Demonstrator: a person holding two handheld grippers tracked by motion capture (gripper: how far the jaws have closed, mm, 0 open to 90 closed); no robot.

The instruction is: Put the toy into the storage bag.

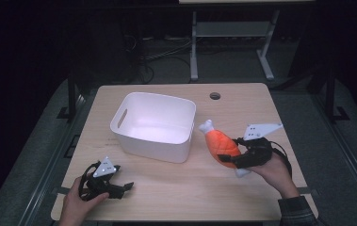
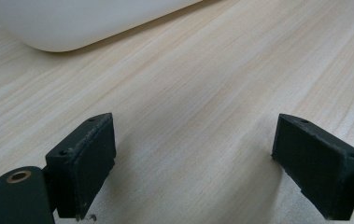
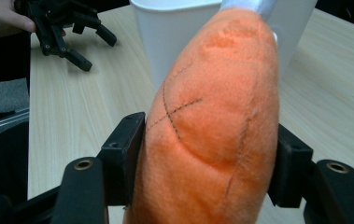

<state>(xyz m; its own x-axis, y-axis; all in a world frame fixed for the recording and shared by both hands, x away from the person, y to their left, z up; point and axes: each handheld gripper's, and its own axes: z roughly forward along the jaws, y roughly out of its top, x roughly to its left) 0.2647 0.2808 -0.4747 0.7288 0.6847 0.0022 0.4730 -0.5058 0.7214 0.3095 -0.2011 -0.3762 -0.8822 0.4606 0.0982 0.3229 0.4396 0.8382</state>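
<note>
An orange plush drumstick with white bone ends is lifted off the table to the right of the white bin. My right gripper is shut on its orange body, and in the right gripper view both pads press into the plush drumstick. My left gripper rests at the table's near left corner, held by a hand. Its jaws stand wide apart over bare wood, with nothing between them, as the left gripper shows in its own view.
The white bin is empty and sits in the middle of the light wooden table. A cable hole lies near the far edge. A metal desk frame stands on the floor beyond the table.
</note>
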